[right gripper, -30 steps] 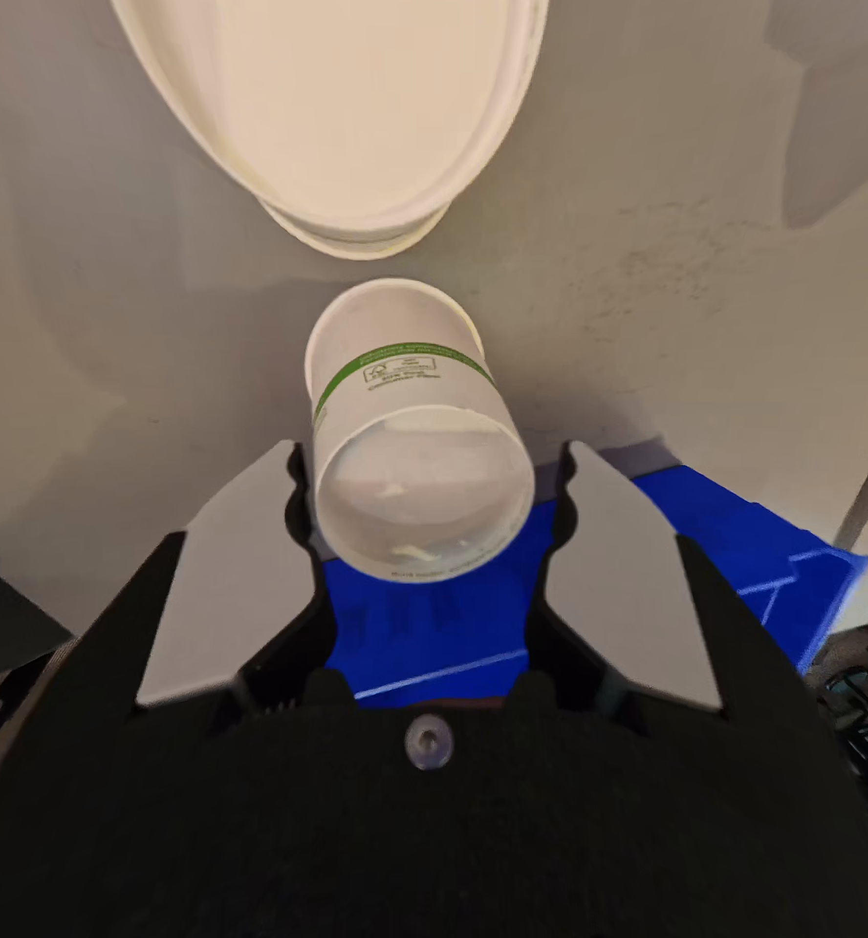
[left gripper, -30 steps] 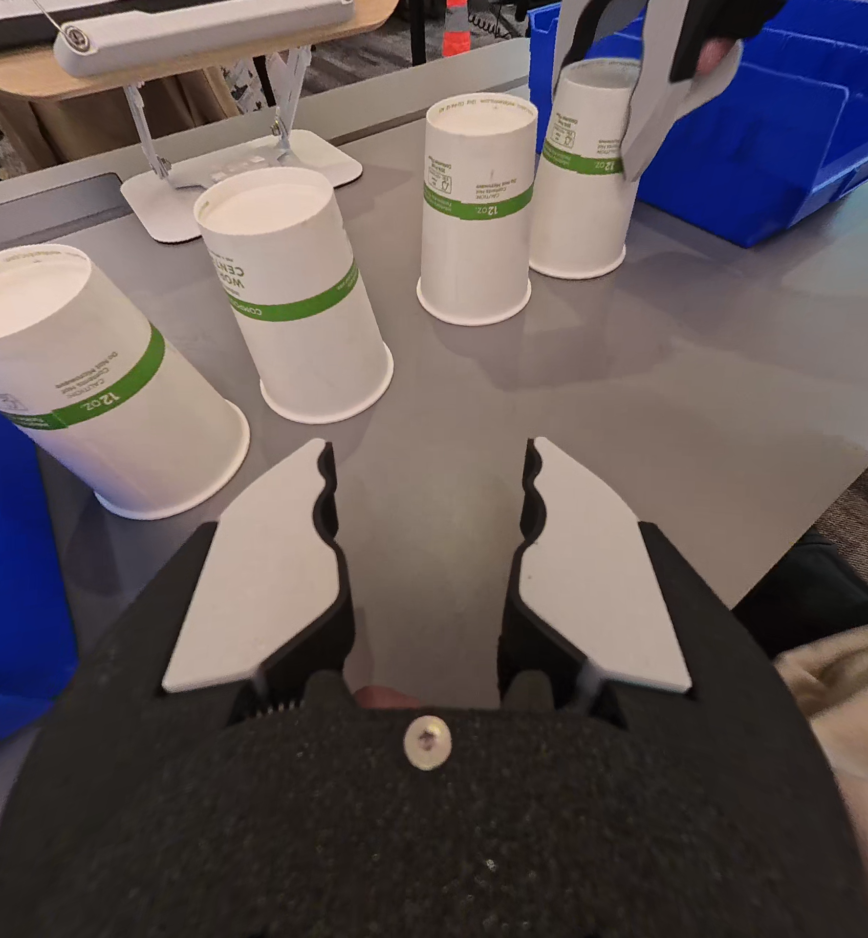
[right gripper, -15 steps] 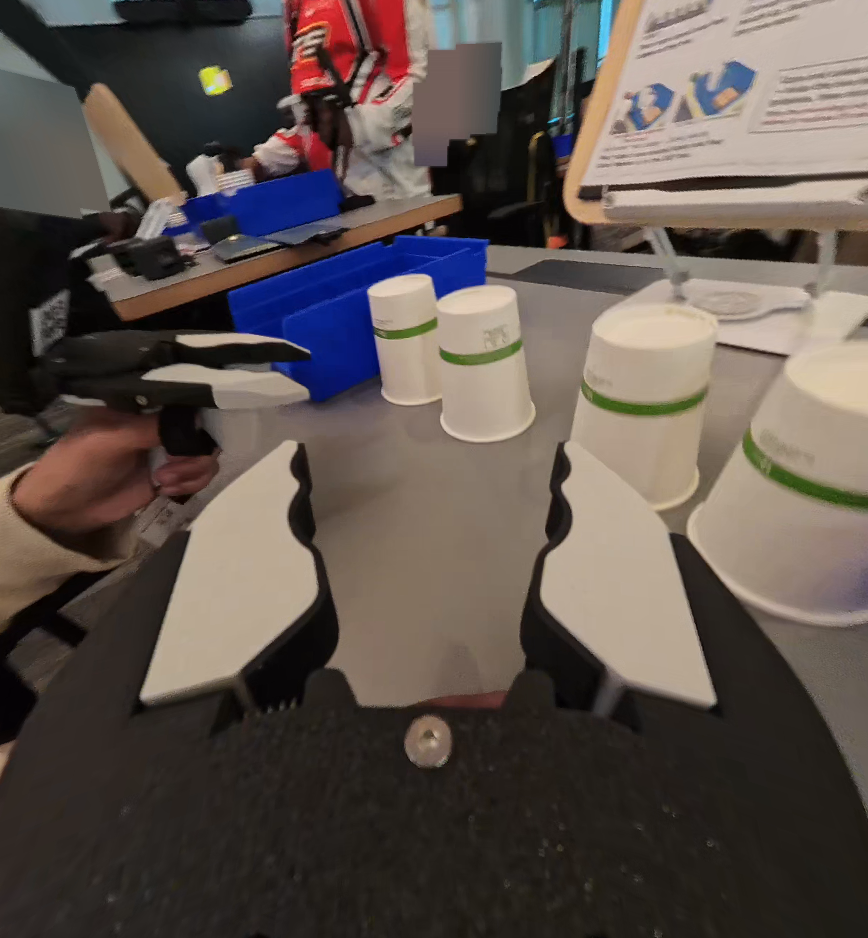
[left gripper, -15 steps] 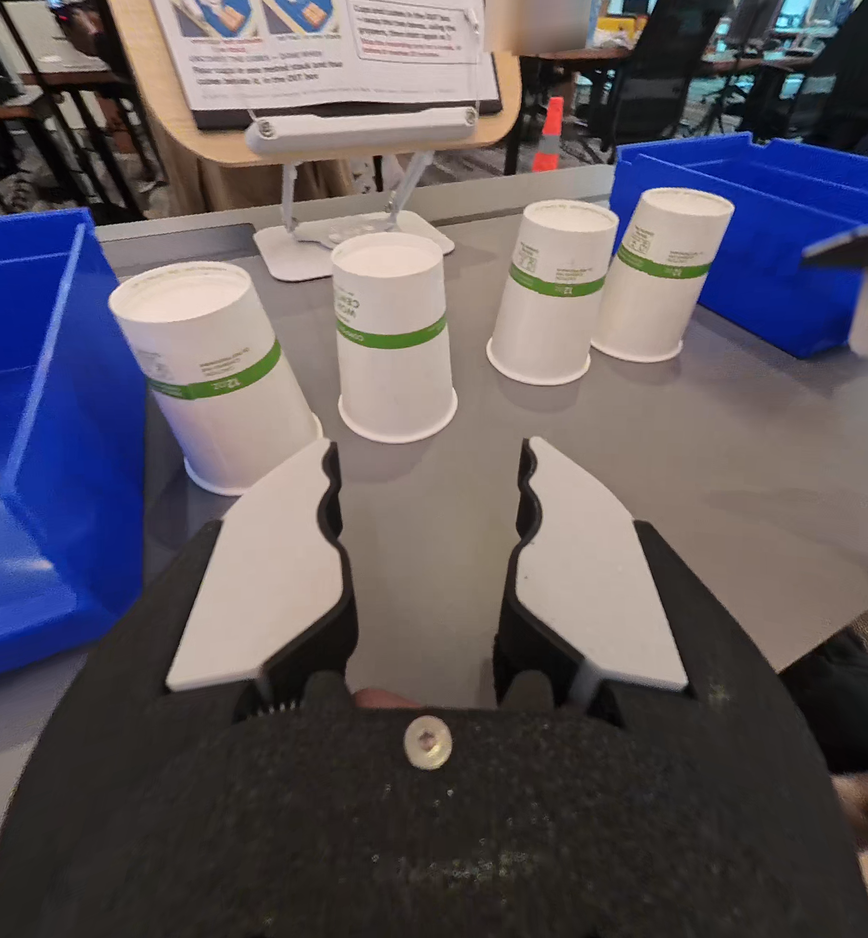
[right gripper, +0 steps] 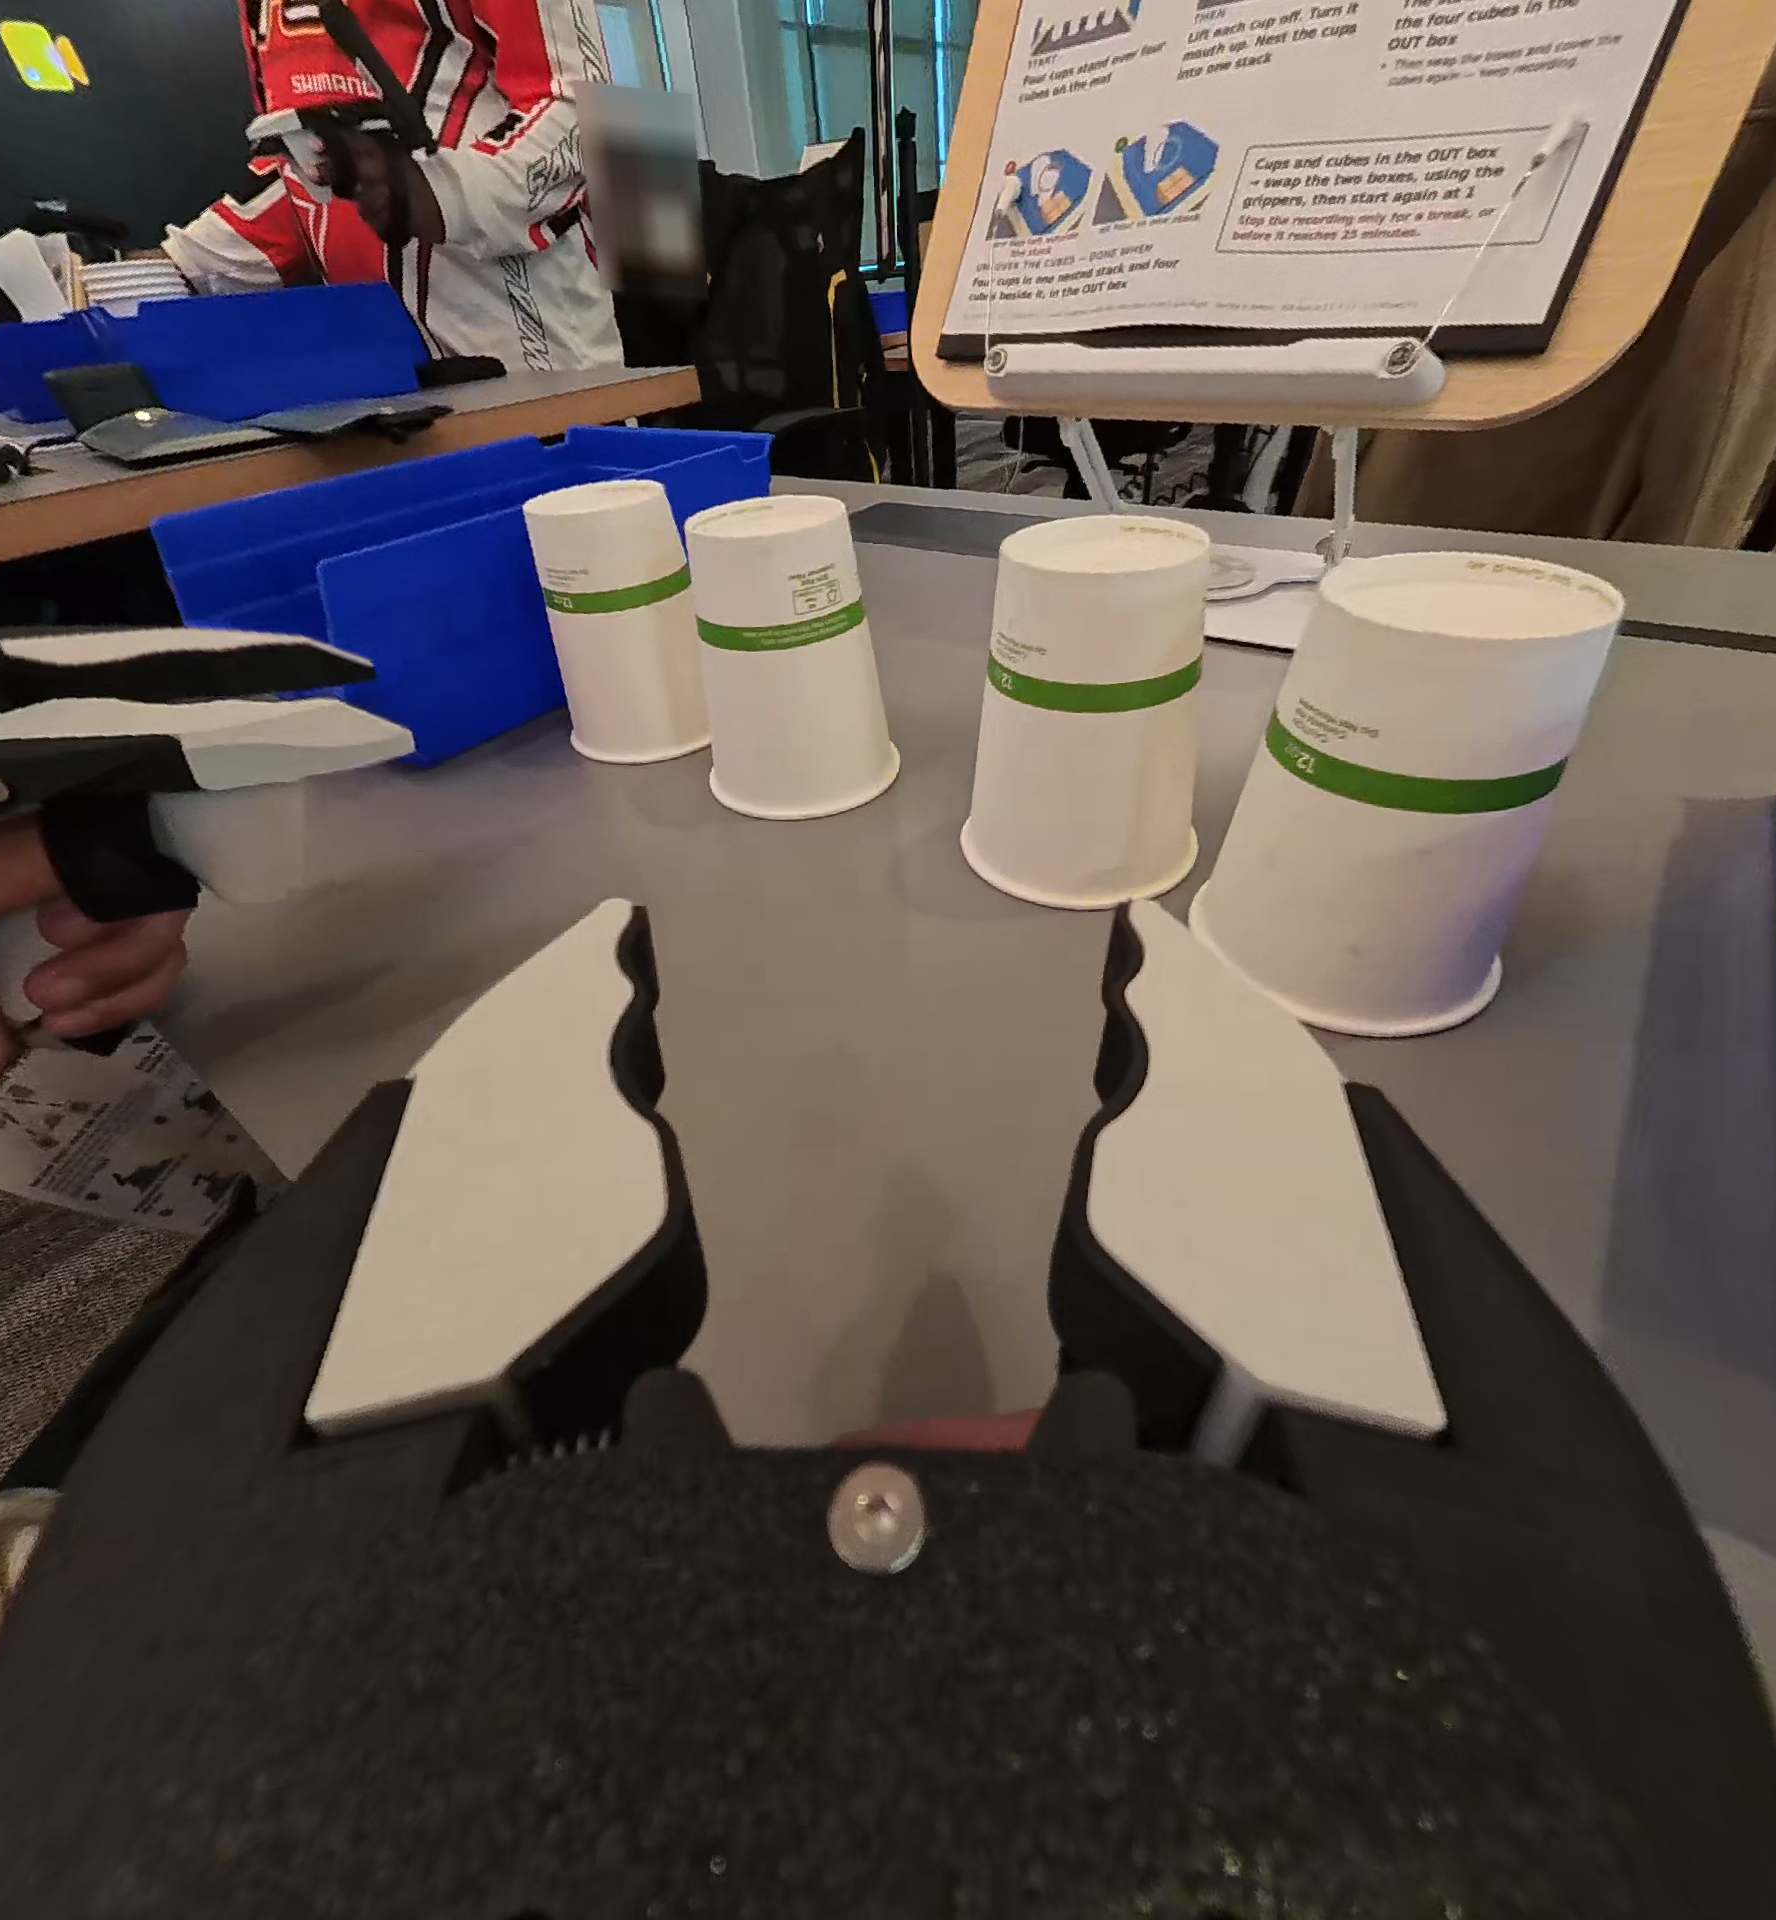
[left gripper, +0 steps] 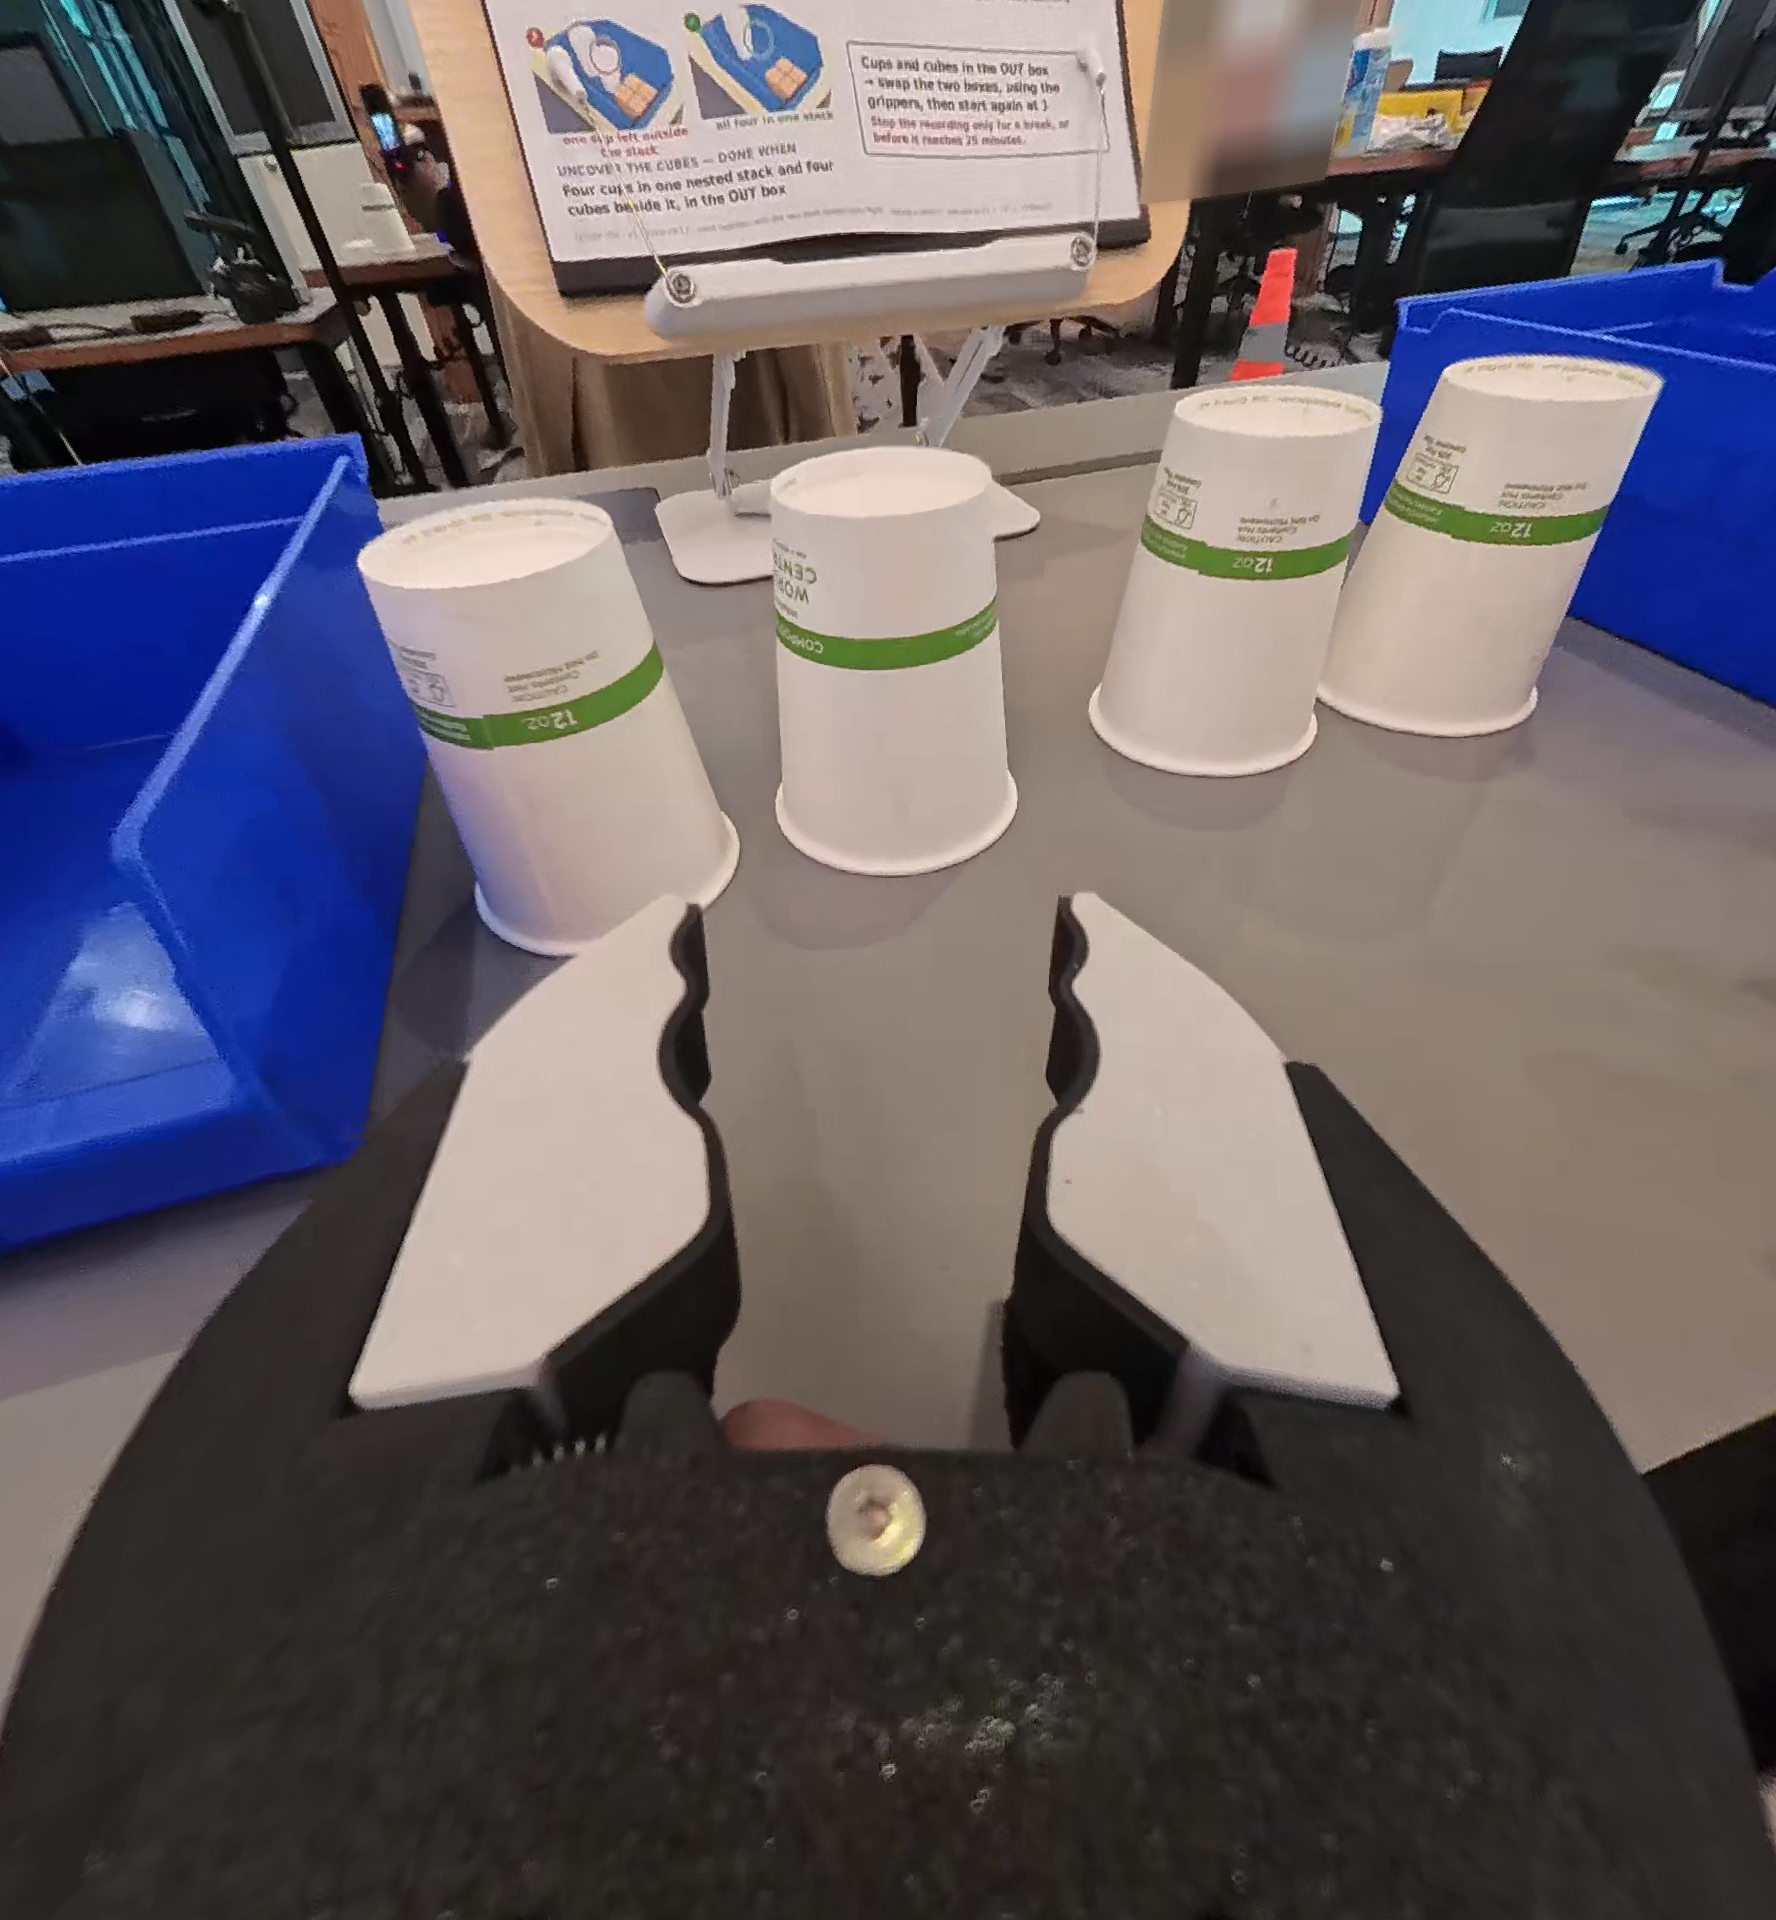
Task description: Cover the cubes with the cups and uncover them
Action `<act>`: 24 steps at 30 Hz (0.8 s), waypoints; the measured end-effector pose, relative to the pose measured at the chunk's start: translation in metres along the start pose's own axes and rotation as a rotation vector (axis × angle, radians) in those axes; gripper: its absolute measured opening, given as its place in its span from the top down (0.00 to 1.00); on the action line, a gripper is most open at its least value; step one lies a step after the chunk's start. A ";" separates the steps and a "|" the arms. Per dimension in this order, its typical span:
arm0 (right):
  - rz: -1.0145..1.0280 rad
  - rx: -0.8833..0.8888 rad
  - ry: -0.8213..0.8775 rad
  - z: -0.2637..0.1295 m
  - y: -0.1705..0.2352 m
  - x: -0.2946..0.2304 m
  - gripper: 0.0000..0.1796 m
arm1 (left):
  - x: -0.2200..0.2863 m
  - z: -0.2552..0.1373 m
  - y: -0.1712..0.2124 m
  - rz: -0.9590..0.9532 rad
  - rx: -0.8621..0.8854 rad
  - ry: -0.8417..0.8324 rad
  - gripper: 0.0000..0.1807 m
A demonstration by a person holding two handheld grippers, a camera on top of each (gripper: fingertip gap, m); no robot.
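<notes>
Four white paper cups with green bands stood mouth-down in a row on the grey table: the leftmost cup at ten o'clock from the left gripper, the second cup at twelve, the third cup at one and the fourth cup at two; no cube showed anywhere, so the cubes were presumably hidden beneath, though that could not be confirmed; by that reading the covering half looked complete and the whole uncovering half remained, every cup yet to be lifted. Two blue bins flanked the row, the left bin at nine o'clock and the right bin at three, both showing no contents in their visible parts; one instruction board on a white stand rose at twelve. Two grippers were counted; the left one hung with jaws wide and nothing between them; the right gripper likewise gaped wide and empty, near the row's right end.
</notes>
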State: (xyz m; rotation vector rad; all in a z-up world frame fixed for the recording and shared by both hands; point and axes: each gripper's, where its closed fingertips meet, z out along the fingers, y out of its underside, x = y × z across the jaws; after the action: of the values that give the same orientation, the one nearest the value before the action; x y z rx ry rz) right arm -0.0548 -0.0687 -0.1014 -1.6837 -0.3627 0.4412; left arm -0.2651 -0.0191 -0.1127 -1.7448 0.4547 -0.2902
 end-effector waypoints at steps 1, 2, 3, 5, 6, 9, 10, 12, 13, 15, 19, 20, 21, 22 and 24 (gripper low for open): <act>0.007 0.003 -0.004 0.000 0.000 0.000 0.54 | 0.001 0.001 0.003 -0.011 -0.013 0.009 0.65; 0.014 0.004 -0.006 -0.001 0.000 0.000 0.54 | 0.001 0.001 0.004 -0.022 -0.023 0.014 0.65; 0.017 0.004 -0.007 -0.001 0.000 0.000 0.54 | 0.002 0.001 0.004 -0.031 -0.021 0.021 0.65; 0.017 0.000 -0.014 0.000 0.000 -0.001 0.54 | 0.003 0.000 0.003 -0.038 -0.017 0.030 0.65; 0.013 0.000 -0.010 0.000 0.000 -0.001 0.54 | 0.003 0.000 0.004 -0.035 -0.021 0.032 0.65; 0.001 -0.009 -0.011 0.002 0.002 -0.003 0.55 | 0.005 0.001 0.006 -0.024 -0.033 0.035 0.65; -0.002 -0.010 -0.011 0.002 0.002 -0.004 0.55 | 0.005 0.001 0.006 -0.022 -0.030 0.034 0.66; -0.005 -0.013 -0.010 0.002 0.002 -0.004 0.55 | 0.006 0.002 0.007 -0.014 -0.033 0.039 0.66; -0.005 -0.013 -0.011 0.002 0.002 -0.004 0.55 | 0.006 0.002 0.007 -0.012 -0.035 0.039 0.66; -0.001 -0.017 -0.013 0.002 0.003 -0.004 0.55 | 0.007 0.003 0.009 -0.012 -0.046 0.046 0.65; 0.004 -0.018 -0.016 0.002 0.003 -0.004 0.55 | 0.007 0.003 0.011 -0.025 -0.057 0.054 0.65; 0.005 -0.018 -0.018 0.002 0.003 -0.004 0.55 | 0.007 0.003 0.011 -0.028 -0.059 0.054 0.65; 0.006 -0.019 -0.018 0.003 0.003 -0.004 0.55 | 0.007 0.004 0.011 -0.028 -0.064 0.056 0.65; 0.006 -0.020 -0.020 0.002 0.003 -0.004 0.55 | 0.007 0.004 0.013 -0.029 -0.071 0.058 0.65; 0.006 -0.021 -0.021 0.002 0.003 -0.004 0.55 | 0.008 0.004 0.014 -0.037 -0.081 0.061 0.65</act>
State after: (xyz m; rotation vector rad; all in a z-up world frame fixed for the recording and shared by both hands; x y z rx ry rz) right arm -0.0598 -0.0691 -0.1044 -1.7016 -0.3787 0.4618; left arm -0.2582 -0.0213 -0.1281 -1.8284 0.4839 -0.3566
